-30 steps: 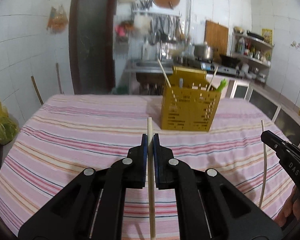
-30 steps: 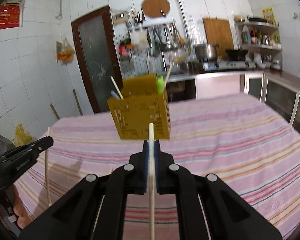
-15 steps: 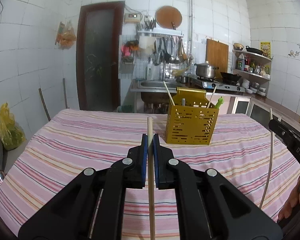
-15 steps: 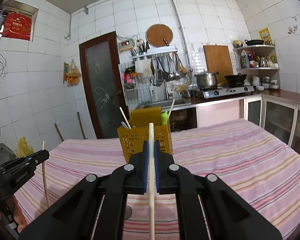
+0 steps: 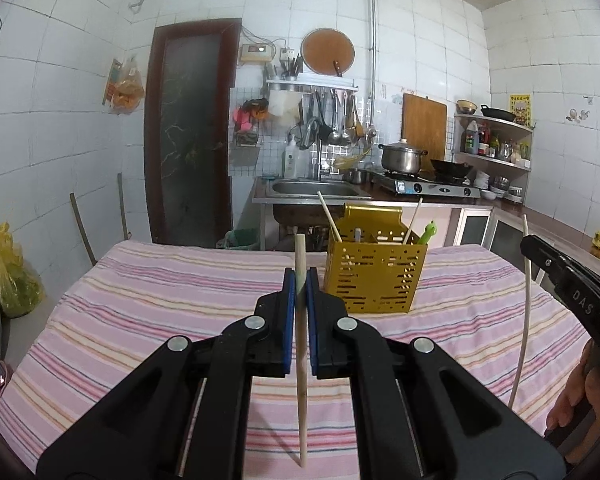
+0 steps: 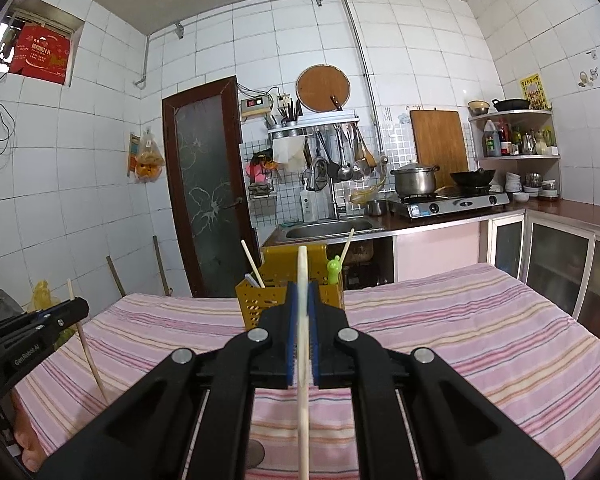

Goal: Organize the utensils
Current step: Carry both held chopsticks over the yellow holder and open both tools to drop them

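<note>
Left and right wrist views over a striped tabletop [image 5: 140,300]. We see the left tongs [image 5: 300,292] held level above the cloth, clenched on a wooden chopstick [image 5: 301,360] that stands nearly upright between the blue pads [image 5: 287,320], its tip hanging above the tabletop. The right tongs [image 6: 301,308] are likewise clenched on a second chopstick [image 6: 303,380], also close to vertical. Each pair of tongs appears at the edge of the other's view: the right one at the far right, with the letters "DAS" on its arm and a few of the person's fingers [image 5: 576,396] below it; the left one at the far left, lettered "GenRobot.AI". A yellow perforated utensil holder [image 5: 374,280] stands on the tabletop ahead, well apart from both tongs, already carrying two chopsticks and a green-topped utensil [image 5: 426,234]. A red carton [image 6: 40,56] with white characters, unreadable to us, sits in a wall recess.
</note>
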A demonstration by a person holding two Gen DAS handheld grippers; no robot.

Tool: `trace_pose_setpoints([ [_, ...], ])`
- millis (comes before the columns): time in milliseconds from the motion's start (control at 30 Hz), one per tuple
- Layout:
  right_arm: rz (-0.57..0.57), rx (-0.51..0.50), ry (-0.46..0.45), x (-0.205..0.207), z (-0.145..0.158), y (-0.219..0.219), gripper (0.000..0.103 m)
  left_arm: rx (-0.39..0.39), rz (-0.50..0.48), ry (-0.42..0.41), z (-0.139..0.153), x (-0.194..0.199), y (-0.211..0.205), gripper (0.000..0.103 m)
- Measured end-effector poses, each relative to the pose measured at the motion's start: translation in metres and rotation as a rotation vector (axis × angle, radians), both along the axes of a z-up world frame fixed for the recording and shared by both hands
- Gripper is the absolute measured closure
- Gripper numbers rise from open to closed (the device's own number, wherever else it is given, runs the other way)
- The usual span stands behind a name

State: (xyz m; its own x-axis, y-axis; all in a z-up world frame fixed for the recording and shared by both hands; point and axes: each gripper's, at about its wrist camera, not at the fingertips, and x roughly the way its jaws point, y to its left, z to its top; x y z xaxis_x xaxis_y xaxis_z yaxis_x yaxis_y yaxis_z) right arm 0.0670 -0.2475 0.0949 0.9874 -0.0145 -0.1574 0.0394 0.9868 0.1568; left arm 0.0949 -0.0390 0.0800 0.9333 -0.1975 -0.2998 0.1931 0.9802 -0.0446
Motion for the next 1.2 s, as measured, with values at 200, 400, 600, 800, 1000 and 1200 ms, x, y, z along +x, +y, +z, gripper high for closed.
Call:
trace_pose_setpoints([
  [200,0.006,-0.012,-0.005,0.010,0.009,0.004,0.097,0.004,-0.021,-0.015,0.011,0.014,-0.005,0.099],
  [400,0.006,-0.015,-0.032,0.028,0.021,0.002,0.097,0.006,-0.052,-0.048,0.029,0.032,-0.015,0.099],
  [600,-0.008,-0.003,-0.070,0.054,0.039,-0.005,0.097,-0.001,-0.089,-0.101,0.051,0.056,-0.030,0.099],
  [800,-0.023,0.017,-0.123,0.092,0.071,-0.015,0.097,-0.038,-0.124,-0.155,0.085,0.092,-0.048,0.099],
  [1000,-0.030,0.030,-0.166,0.145,0.098,-0.024,0.097,-0.059,-0.139,-0.225,0.114,0.140,-0.067,0.099],
  [1200,-0.066,0.036,-0.230,0.189,0.107,-0.027,0.097,-0.080,-0.146,-0.260,0.128,0.189,-0.086,0.099],
])
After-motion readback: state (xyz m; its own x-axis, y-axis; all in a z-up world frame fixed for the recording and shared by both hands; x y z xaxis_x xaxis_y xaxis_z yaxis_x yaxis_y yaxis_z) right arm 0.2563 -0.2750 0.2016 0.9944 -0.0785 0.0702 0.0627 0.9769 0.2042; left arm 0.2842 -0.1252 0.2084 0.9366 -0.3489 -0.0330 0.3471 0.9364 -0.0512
